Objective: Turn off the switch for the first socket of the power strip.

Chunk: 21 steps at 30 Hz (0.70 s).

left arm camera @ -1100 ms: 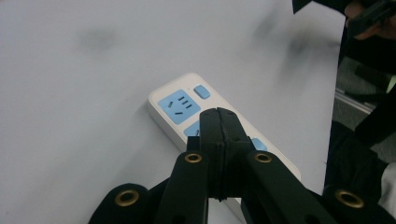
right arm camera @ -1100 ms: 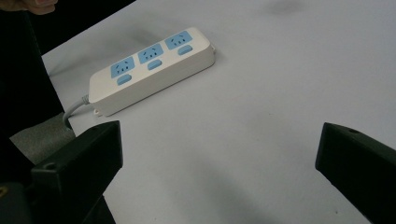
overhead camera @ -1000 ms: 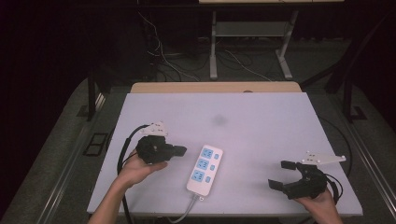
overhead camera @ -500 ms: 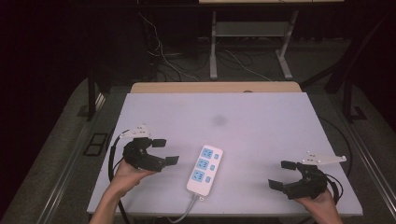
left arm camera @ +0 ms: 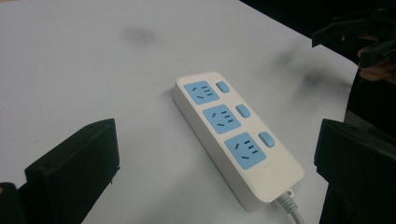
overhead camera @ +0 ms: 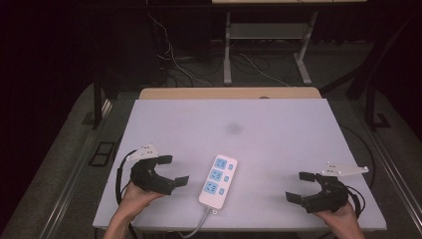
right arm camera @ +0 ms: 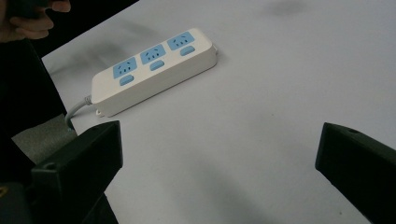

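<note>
A white power strip (overhead camera: 218,180) with three blue sockets and three blue switches lies flat near the table's front edge; it also shows in the left gripper view (left arm camera: 233,135) and the right gripper view (right arm camera: 154,65). Its grey cord (overhead camera: 196,226) runs off the near edge. My left gripper (overhead camera: 174,170) sits a short way left of the strip, apart from it. Its jaws have just been opening and now stand wide with nothing between them. My right gripper (overhead camera: 297,186) rests at the front right, open and empty, pointing toward the strip.
The white tabletop (overhead camera: 278,134) has a dark smudge (overhead camera: 233,128) near its middle and a wooden strip (overhead camera: 229,93) along its far edge. Cables (overhead camera: 174,59) and metal stand legs (overhead camera: 227,50) lie on the dark floor beyond.
The left gripper has pulled back from the strip, leftward and toward the near edge, and its jaws went from shut to wide open. The right gripper and the strip stayed put.
</note>
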Each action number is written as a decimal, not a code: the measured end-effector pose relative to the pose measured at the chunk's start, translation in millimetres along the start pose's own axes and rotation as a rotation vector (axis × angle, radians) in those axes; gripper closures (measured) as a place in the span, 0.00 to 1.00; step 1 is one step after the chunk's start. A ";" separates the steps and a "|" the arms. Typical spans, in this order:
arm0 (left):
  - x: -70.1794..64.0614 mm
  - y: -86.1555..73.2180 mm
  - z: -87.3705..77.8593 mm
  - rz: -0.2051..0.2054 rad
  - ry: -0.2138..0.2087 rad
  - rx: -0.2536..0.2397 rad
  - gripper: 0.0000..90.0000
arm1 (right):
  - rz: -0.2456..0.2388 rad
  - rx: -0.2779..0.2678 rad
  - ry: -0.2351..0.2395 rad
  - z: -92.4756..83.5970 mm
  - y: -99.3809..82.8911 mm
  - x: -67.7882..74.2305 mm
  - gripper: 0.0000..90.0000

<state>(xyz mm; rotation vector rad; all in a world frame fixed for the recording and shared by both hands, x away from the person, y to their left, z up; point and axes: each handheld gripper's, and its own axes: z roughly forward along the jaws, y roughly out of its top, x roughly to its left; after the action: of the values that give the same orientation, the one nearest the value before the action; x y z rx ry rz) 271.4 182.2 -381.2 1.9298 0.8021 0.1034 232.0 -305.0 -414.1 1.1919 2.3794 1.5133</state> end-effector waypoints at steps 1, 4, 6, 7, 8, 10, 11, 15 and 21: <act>-0.2 -1.5 0.5 -0.002 -0.001 -0.001 0.00 | 0.000 0.000 0.000 0.1 -0.1 -0.1 0.00; -0.5 -5.9 2.0 -0.006 -0.010 -0.003 0.00 | -0.001 0.000 0.000 0.0 -0.2 0.0 0.00; -0.6 -9.1 3.3 -0.008 -0.010 -0.004 0.00 | -0.001 0.002 0.000 0.1 -0.4 -0.1 0.00; 0.0 -10.8 3.8 -0.007 -0.011 -0.004 0.00 | 0.000 0.003 -0.001 0.1 -0.5 -0.1 0.00; 0.4 -12.6 4.6 -0.014 -0.011 -0.006 0.00 | 0.001 0.003 -0.001 0.1 -0.6 -0.2 0.00; 1.9 -16.1 6.4 -0.021 -0.011 -0.004 0.00 | 0.001 0.004 -0.001 0.0 -0.7 -0.2 0.00; 2.7 -17.9 7.2 -0.023 -0.010 -0.001 0.00 | 0.001 0.004 -0.001 -0.1 -0.7 -0.1 0.00; 4.0 -24.4 10.7 -0.035 -0.008 0.004 0.00 | 0.001 0.003 -0.002 -0.2 -1.2 0.0 0.00; 4.7 -30.6 16.4 -0.047 -0.018 0.016 0.00 | 0.001 0.006 -0.002 0.0 -1.2 -0.1 0.00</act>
<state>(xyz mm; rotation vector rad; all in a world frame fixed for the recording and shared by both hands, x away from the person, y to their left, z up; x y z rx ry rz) 266.7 180.7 -415.9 1.9231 0.8375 0.0515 231.4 -305.3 -415.1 1.1948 2.3843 1.5060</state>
